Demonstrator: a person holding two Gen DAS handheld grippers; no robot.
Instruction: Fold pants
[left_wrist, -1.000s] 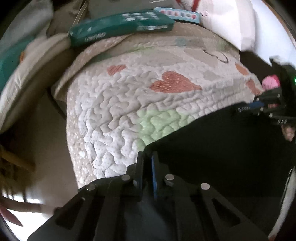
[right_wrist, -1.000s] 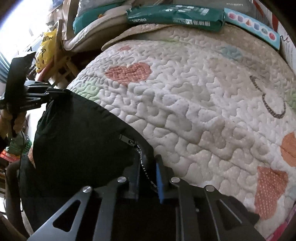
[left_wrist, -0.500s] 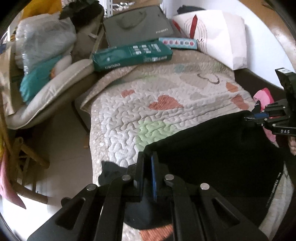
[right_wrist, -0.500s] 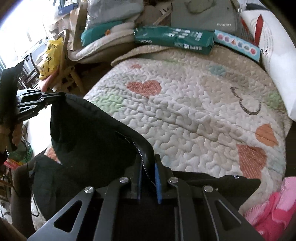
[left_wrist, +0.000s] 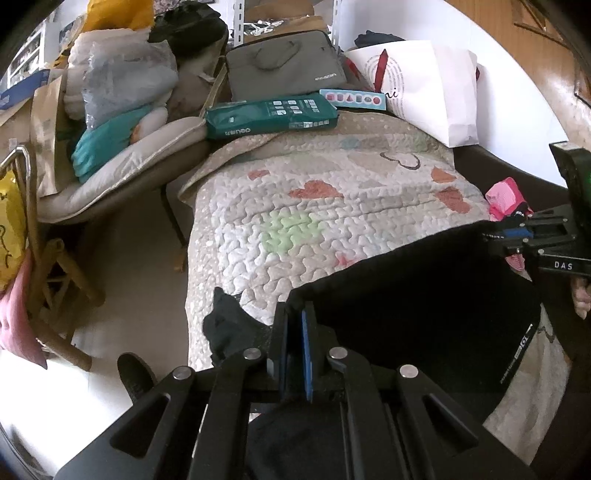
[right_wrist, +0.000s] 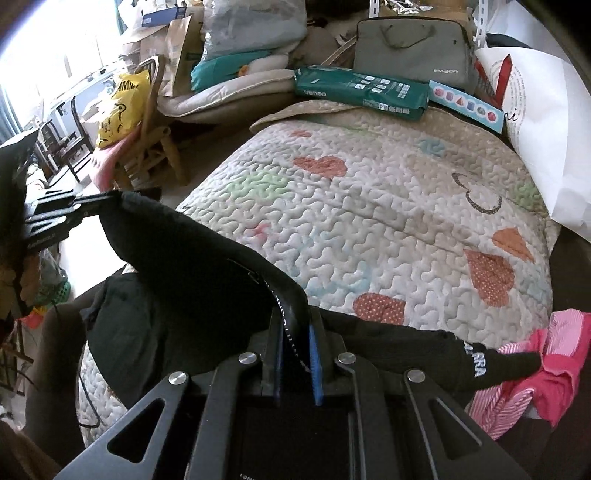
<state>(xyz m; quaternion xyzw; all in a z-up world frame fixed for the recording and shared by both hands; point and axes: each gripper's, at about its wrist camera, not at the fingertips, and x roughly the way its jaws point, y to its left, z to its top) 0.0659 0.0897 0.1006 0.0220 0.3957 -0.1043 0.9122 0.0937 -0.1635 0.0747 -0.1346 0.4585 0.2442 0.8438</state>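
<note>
Black pants (left_wrist: 424, 295); cream heart-patterned quilt (left_wrist: 332, 206).

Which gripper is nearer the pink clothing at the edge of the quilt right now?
Right. The right gripper grips the black pants just beside the pink clothing. The left gripper holds the pants' opposite end, across the garment, farther from it.
</note>
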